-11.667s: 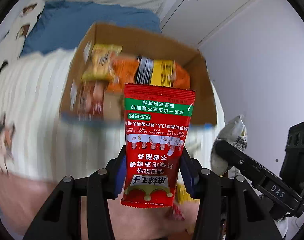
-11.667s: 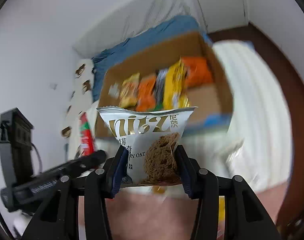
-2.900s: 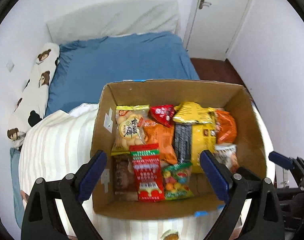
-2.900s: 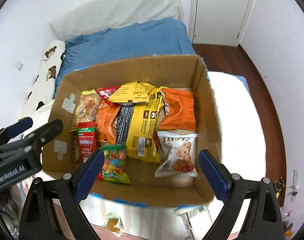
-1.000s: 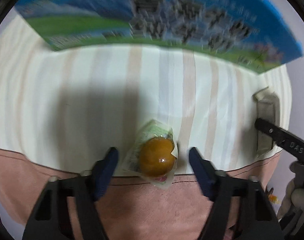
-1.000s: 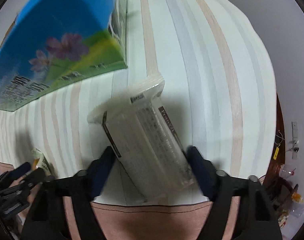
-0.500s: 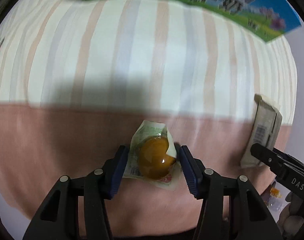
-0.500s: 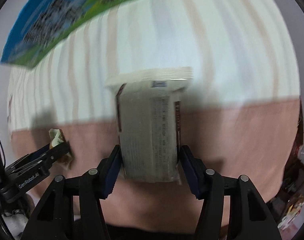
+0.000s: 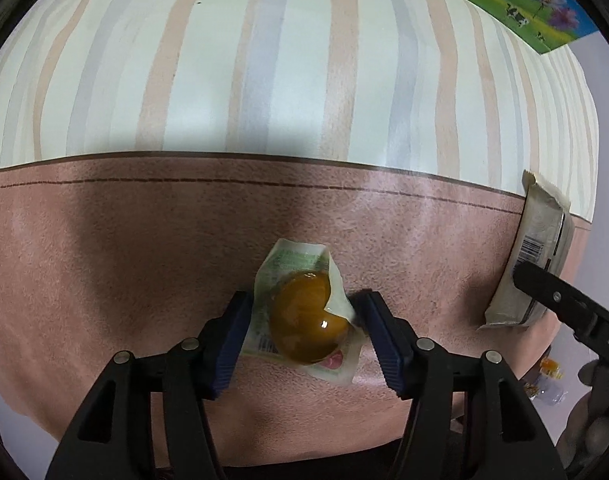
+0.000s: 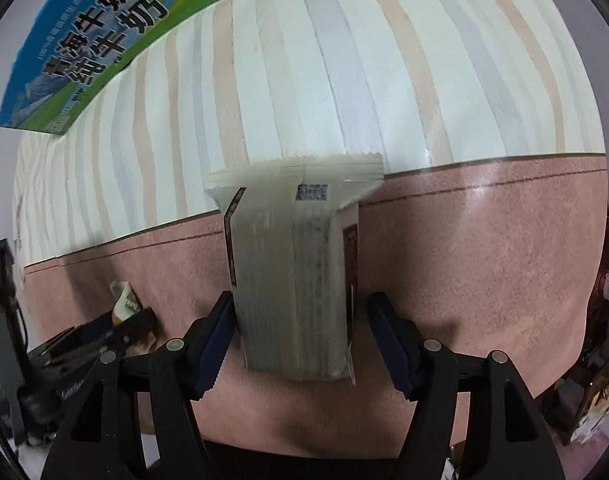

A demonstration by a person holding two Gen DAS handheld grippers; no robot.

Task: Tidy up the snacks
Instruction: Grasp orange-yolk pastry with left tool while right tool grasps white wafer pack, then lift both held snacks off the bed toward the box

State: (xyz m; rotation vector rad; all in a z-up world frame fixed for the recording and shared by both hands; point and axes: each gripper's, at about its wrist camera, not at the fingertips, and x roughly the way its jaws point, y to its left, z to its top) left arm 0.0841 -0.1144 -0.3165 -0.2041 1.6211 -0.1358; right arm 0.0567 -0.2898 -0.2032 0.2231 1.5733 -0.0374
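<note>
**Two snacks between two sets of tongs at the blanket's edge**

A clear pouch holding an amber-brown egg lies on the blanket's pink border, between the opening jaws of the left tongs. The right tongs, jaws also opening, straddle a pale, printed biscuit pack lying across the border onto the cream stripes. A blue-and-green milk carton stands beyond.
</note>
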